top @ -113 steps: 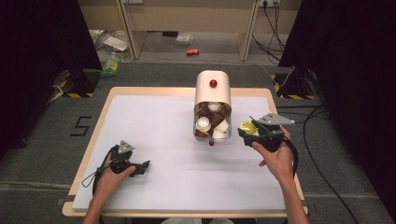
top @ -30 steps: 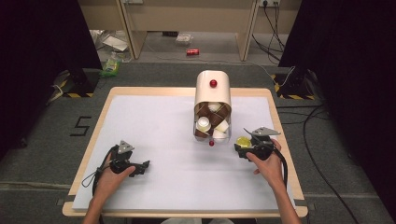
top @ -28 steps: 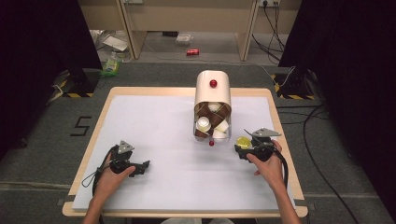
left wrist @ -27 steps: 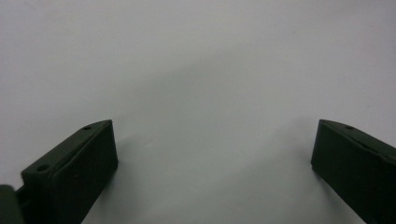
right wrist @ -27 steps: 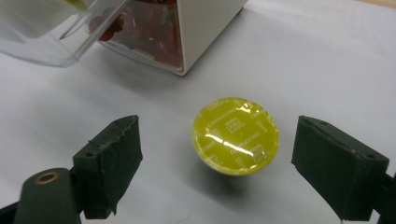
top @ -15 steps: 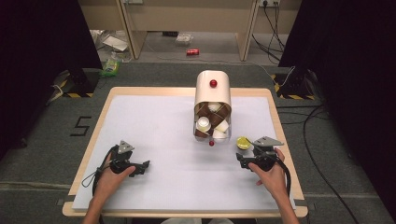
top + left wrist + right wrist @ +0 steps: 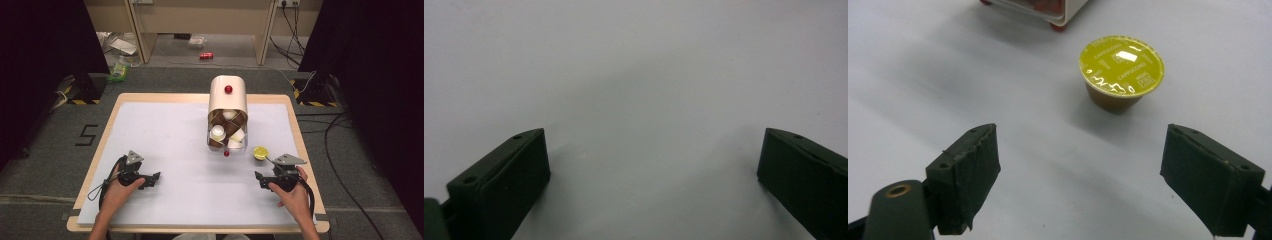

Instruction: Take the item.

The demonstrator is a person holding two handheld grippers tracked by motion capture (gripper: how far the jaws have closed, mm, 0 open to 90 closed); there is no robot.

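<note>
A coffee capsule with a yellow foil lid stands upright on the white table surface, just right of the dispenser's front. My right gripper is open and sits a short way nearer than the capsule, its jaws spread wide with nothing between them; the same gripper faces the capsule from behind. My left gripper rests open on the table at the front left, and between the jaws of that gripper lies bare white surface.
A cream capsule dispenser with a red knob on top stands at the middle back, holding several brown and white capsules. A small red foot marks its front. The wooden table edge runs along the right.
My right gripper let go of the yellow capsule, set it on the table right of the dispenser, and drew back toward the front edge. The left gripper stayed still.
</note>
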